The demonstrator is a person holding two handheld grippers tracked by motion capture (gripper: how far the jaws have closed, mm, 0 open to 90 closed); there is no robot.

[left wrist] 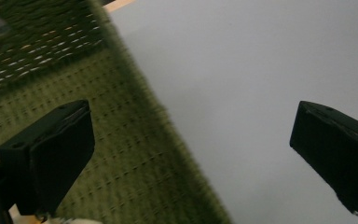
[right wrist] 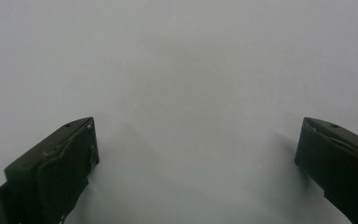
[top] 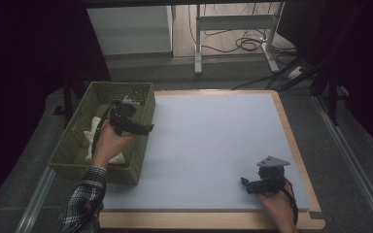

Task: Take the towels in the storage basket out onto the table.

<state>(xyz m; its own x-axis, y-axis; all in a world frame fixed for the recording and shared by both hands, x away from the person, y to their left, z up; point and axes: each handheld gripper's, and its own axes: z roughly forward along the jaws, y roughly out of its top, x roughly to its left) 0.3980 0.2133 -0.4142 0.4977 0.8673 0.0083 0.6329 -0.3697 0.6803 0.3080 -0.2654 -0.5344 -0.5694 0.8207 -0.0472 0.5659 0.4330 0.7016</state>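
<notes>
Both tongs (left wrist: 191,154) wide open, empty.

a lab-like recording space is suggested by dark curtains (top: 24,58), loose floor cables (top: 245,43), a metal desk frame (top: 235,24) and a padded table (top: 213,145).

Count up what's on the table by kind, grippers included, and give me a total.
Green woven basket: 1
Pale cloth item in the basket: 1
Grippers: 2, left gripper and right gripper, both jaws open
Blue-grey mat: 1
Total: 5
</notes>
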